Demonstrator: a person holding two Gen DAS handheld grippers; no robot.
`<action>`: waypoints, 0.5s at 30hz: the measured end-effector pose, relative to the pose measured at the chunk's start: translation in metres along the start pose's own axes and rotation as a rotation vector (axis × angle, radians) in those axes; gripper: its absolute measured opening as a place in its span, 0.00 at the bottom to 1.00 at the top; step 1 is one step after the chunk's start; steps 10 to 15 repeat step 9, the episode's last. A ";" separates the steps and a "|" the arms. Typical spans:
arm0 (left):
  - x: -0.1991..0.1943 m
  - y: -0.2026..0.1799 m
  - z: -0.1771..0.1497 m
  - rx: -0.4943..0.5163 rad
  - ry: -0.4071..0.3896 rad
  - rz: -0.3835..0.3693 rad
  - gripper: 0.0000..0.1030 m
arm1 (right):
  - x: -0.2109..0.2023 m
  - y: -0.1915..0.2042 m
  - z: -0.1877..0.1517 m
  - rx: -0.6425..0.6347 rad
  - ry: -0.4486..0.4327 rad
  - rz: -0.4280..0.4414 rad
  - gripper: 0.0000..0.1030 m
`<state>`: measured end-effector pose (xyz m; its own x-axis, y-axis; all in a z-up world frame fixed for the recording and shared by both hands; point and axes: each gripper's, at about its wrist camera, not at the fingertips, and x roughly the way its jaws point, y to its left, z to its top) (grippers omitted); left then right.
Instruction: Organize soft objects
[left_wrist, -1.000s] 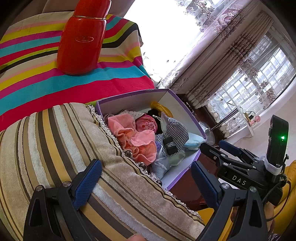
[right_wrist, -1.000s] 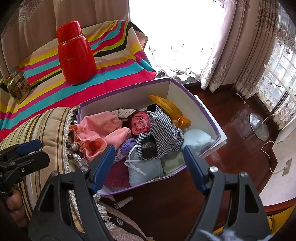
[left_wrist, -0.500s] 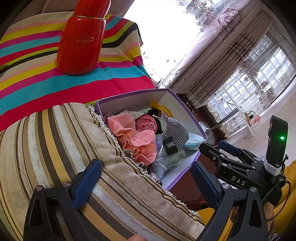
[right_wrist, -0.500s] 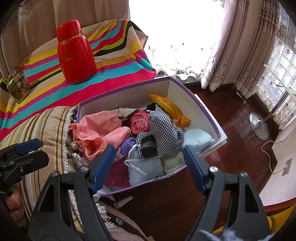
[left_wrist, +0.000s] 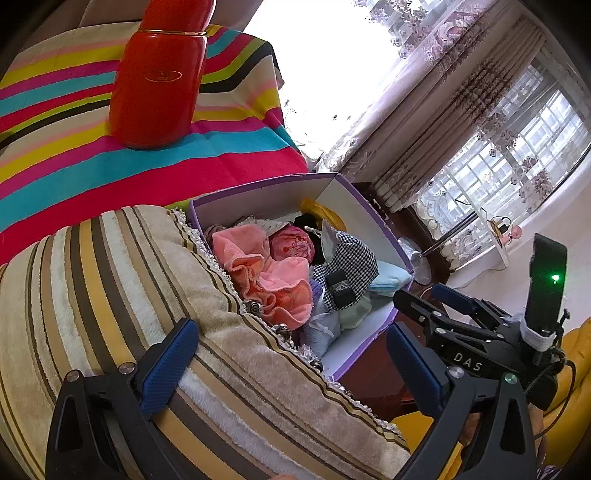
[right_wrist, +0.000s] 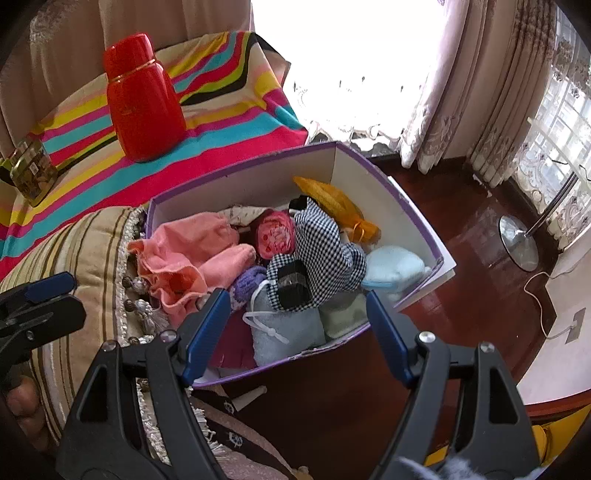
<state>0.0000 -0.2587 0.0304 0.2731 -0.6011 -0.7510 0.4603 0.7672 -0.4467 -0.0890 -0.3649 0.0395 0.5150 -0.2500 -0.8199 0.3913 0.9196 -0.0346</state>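
Purple box (right_wrist: 373, 173): open-topped, heaped with soft things, standing against the striped cushion (left_wrist: 92, 295) beside the rainbow-striped cloth (left_wrist: 74, 162).
Contents: pink towel (right_wrist: 195, 251) at the cushion-side wall; checked cloth (right_wrist: 325, 254) mid-box; pale blue pouch (right_wrist: 391, 269) at the far wall; grey drawstring bag (right_wrist: 273, 328) at the near wall.
Left gripper (left_wrist: 288, 358): tongs spread wide, nothing between them, over the cushion's near edge.
Right gripper (right_wrist: 295, 328): tongs spread, empty, above the box's near wall.
Stage: heap fits either items gathered in or awaiting sorting out; cannot tell.
Handling note: any grasp should pinch a fold, not a drawstring.
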 end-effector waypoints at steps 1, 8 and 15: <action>0.000 0.000 0.000 0.002 0.001 0.001 0.99 | 0.001 0.000 0.000 0.002 0.006 -0.003 0.76; 0.001 -0.007 0.000 0.040 -0.018 0.015 1.00 | 0.001 0.004 0.001 -0.006 0.018 -0.018 0.76; -0.001 -0.008 0.000 0.038 -0.024 0.004 1.00 | 0.001 0.006 0.002 -0.009 0.019 -0.017 0.76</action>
